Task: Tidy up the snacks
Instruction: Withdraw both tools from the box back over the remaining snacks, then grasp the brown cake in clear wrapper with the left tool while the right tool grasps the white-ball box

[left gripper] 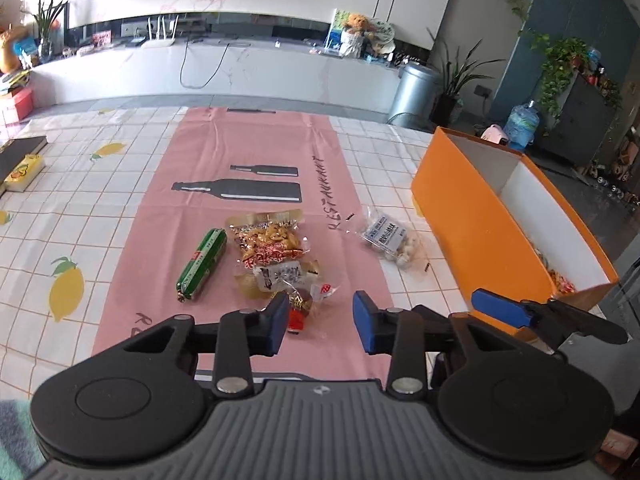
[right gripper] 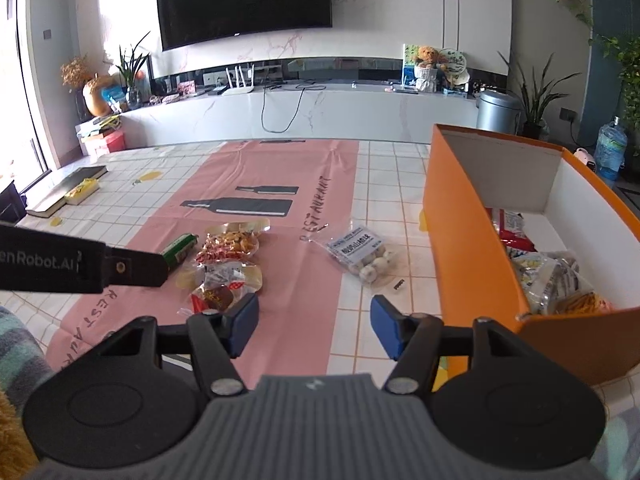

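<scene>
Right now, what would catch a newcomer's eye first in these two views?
The tall orange box at the right, already holding snack packets. Then the snack cluster on the pink runner: a green sausage stick beside a vacuum-packed snack, with a clear bag of white candies nearer the box.

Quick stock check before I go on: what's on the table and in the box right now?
Green sausage: one, on pink runner, left of pile.
Peanut packet: one, orange-red, middle of runner.
Small wrapped snacks: a few, clear and red, nearest left tool.
White-ball bag: one, clear, on tiles beside box.
Orange box: one, right side, several packets inside.
Book: one, dark, far left.
Left tool: open, empty.
Right tool: open, empty.
</scene>
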`<state>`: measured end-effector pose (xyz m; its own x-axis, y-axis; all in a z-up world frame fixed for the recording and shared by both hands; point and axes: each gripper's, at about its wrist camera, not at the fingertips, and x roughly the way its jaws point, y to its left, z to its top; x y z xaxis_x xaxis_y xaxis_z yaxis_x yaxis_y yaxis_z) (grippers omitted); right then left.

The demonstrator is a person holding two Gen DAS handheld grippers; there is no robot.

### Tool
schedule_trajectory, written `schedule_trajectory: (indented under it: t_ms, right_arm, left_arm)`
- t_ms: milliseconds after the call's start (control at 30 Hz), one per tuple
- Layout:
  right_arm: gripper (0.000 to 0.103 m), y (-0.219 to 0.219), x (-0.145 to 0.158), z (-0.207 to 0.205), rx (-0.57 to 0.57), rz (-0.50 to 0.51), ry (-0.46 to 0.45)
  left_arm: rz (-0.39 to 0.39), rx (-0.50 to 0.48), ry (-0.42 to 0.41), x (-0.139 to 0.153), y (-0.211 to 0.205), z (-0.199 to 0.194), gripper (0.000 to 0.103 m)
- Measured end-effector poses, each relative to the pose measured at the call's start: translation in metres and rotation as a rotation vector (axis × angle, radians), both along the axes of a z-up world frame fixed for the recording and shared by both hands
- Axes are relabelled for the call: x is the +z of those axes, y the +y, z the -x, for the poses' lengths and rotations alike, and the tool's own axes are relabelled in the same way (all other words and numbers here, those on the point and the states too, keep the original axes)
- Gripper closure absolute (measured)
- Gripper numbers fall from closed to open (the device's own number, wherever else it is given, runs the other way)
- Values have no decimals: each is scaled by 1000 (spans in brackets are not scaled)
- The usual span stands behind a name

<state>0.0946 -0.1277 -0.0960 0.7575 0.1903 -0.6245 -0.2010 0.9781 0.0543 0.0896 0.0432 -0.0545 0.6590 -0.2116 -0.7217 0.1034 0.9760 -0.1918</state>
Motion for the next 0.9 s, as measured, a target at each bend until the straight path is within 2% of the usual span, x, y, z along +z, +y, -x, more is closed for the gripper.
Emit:
schedule_trajectory:
  t_ms: [167, 333, 467, 733, 900]
  right_arm:
    - [37, 1, -8, -24, 15, 42, 4]
    - [37, 4, -18, -48, 65, 106, 0]
    - [37, 4, -29, -65, 90, 161, 4]
    - [37, 3, -43, -88, 91, 167, 32]
    - [34, 2, -50, -95, 104, 185, 38]
  left_arm:
    - [-71, -13, 8, -6, -12, -17, 57]
    - [4, 24, 96, -21, -7, -38, 57]
    - [-30, 18, 129, -34, -10, -48, 57]
    - [-91, -2, 165, -56, -18, -63, 49]
    - [-87, -10, 179, -67, -16, -68, 49]
